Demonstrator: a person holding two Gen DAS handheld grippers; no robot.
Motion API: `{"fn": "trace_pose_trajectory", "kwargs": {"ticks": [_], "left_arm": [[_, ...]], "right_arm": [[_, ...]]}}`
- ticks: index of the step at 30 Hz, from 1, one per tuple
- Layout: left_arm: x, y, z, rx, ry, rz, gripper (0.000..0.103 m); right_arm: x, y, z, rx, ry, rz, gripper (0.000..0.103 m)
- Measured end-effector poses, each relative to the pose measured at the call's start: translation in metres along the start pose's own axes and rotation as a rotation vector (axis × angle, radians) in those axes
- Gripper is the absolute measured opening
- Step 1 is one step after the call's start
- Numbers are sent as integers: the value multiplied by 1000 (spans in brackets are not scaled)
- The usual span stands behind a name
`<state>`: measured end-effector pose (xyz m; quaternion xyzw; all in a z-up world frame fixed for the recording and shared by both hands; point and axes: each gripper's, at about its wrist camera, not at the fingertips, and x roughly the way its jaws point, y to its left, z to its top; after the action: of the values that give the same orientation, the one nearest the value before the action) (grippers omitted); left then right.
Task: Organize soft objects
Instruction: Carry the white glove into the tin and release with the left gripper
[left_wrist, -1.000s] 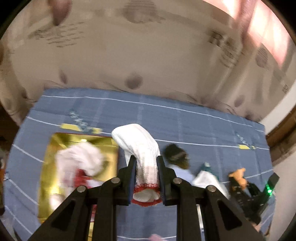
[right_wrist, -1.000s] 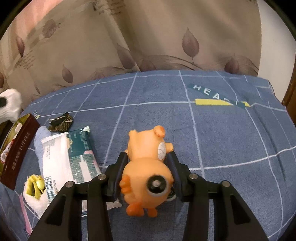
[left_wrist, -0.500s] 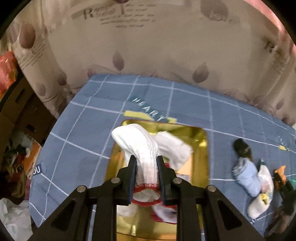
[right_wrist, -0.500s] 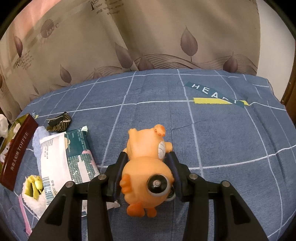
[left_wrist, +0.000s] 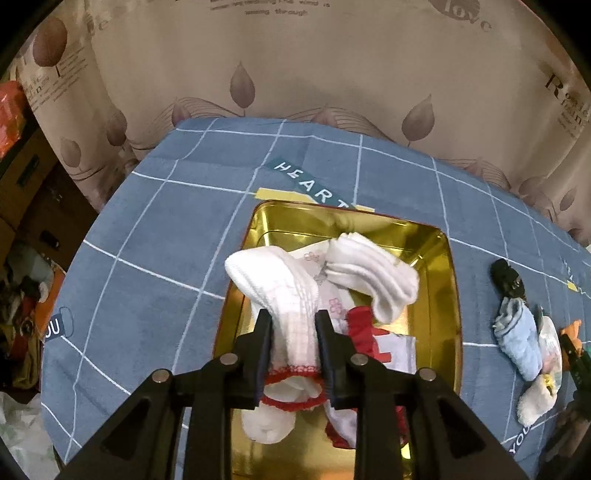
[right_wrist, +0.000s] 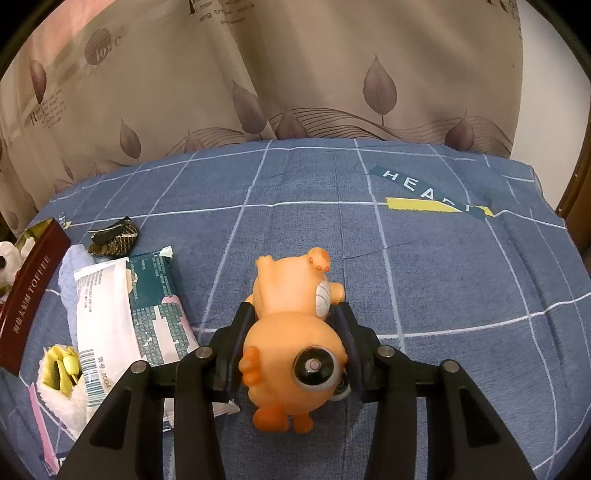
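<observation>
Only leftward: sock (left_wrist: 291, 314) over tin (left_wrist: 452, 295)

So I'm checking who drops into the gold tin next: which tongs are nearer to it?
Left. The left tongs hang right over the gold tin, gripping a white sock. The right tongs hold an orange toy off to the tin's right, past the tissue pack.

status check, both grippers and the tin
Left gripper shut on white sock, above gold tin. Right gripper shut on orange toy. Tin already holds socks.
</observation>
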<state>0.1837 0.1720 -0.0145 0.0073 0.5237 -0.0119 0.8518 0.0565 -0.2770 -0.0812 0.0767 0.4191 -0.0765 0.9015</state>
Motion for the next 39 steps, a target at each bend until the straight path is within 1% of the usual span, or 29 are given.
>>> {"fn": "trace_pose_trajectory", "kwargs": {"ticks": [3, 5, 6, 7, 10, 14, 16, 18, 19, 22, 25, 27, 29, 31, 33, 34, 37, 39], "left_arm": [[0, 3, -2, -9, 1, -1, 28], [0, 4, -4, -3, 5, -3, 34], [-1, 4, -6, 1, 8, -3, 40], [-1, 5, -8, 4, 19, 1, 41], [1, 6, -15, 7, 52, 9, 42], [-4, 6, -25, 22, 56, 2, 43], [-7, 7, -29, 27, 58, 1, 52], [-11, 8, -33, 26, 61, -13, 55], [-14, 8, -36, 29, 59, -30, 58], [-21, 9, -43, 41, 71, -93, 59], [-28, 9, -50, 60, 74, -116, 59], [-36, 9, -54, 72, 58, -118, 59], [-44, 11, -57, 84, 33, -96, 59], [-54, 10, -60, 102, -22, -22, 59], [-61, 9, -61, 113, -70, 32, 59], [-67, 8, -62, 118, -113, 81, 59], [-75, 6, -64, 127, -190, 167, 59], [-80, 4, -67, 128, -248, 217, 59]], "right_arm": [[0, 1, 0, -4, 0, -5, 42], [0, 1, 0, -6, 1, -6, 42], [0, 1, 0, -5, 1, -7, 42], [0, 1, 0, -6, 1, -8, 42], [0, 2, 0, -6, 1, -8, 42], [0, 2, 0, -7, 1, -8, 42], [0, 2, 0, -7, 1, -9, 42], [0, 2, 0, -7, 1, -9, 42], [-1, 2, 0, -8, 1, -9, 42], [-1, 2, 0, -8, 2, -9, 42], [0, 1, 0, -10, 8, -8, 42], [0, 2, 0, -15, 7, -13, 42], [1, 3, 0, -21, 8, -17, 42], [1, 3, 0, -25, 7, -21, 42], [0, 3, 0, -27, 4, -25, 42], [0, 3, 0, -29, 2, -27, 42], [-2, 4, 0, -30, -7, -27, 41], [-4, 4, 0, -31, -13, -6, 40]]}}
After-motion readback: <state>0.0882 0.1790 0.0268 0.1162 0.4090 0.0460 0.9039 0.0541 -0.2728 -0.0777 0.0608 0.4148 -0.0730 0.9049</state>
